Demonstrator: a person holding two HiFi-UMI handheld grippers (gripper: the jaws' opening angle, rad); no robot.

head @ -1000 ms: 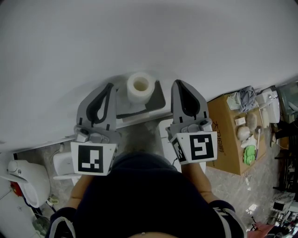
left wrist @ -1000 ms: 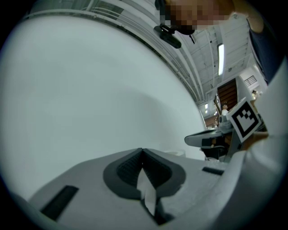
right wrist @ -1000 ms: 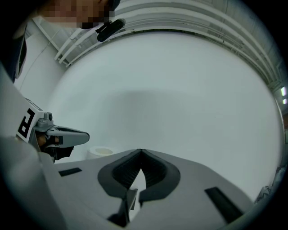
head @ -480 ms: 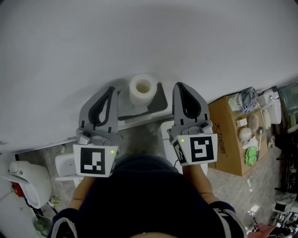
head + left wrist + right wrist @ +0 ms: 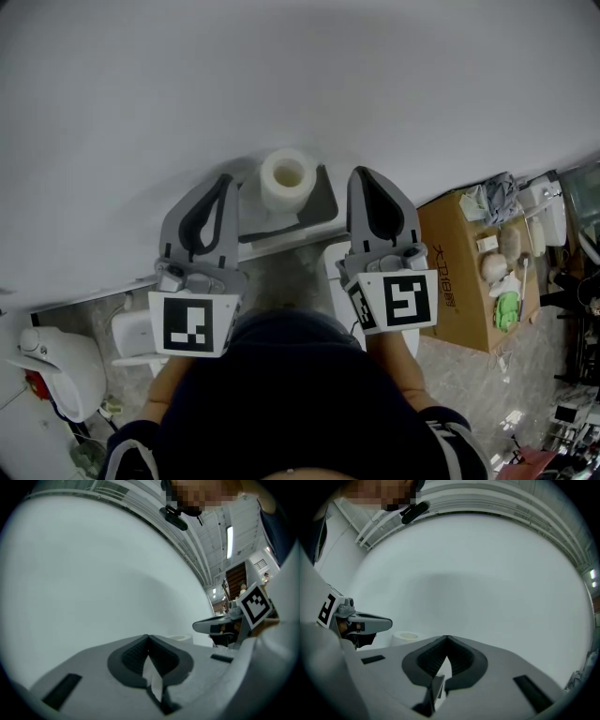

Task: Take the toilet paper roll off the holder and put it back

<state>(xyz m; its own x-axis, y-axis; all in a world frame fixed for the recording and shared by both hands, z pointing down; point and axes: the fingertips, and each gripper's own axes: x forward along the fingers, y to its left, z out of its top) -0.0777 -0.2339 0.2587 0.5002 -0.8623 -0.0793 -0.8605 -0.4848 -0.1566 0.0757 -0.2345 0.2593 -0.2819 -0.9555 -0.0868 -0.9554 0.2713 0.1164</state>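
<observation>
Toilet paper roll point(image 5: 285, 178) stands on end on the grey holder point(image 5: 322, 202) against the white wall point(image 5: 281, 75). Left tool point(image 5: 221, 180), jaws closed on nothing, sits just beside its left; right tool point(image 5: 362, 174), closed and empty too, flanks its right.

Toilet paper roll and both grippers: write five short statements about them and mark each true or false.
1. In the head view, the toilet paper roll sits on its holder, with the left gripper and right gripper on either side. True.
2. The left gripper is shut on the roll. False: its jaws are together with nothing between them, apart from the roll.
3. The right gripper's jaws are wide open. False: they are shut, tips meeting.
4. A cardboard box stands on the floor at the person's right. True.
5. The roll lies on the floor. False: it is on the holder by the wall.
</observation>
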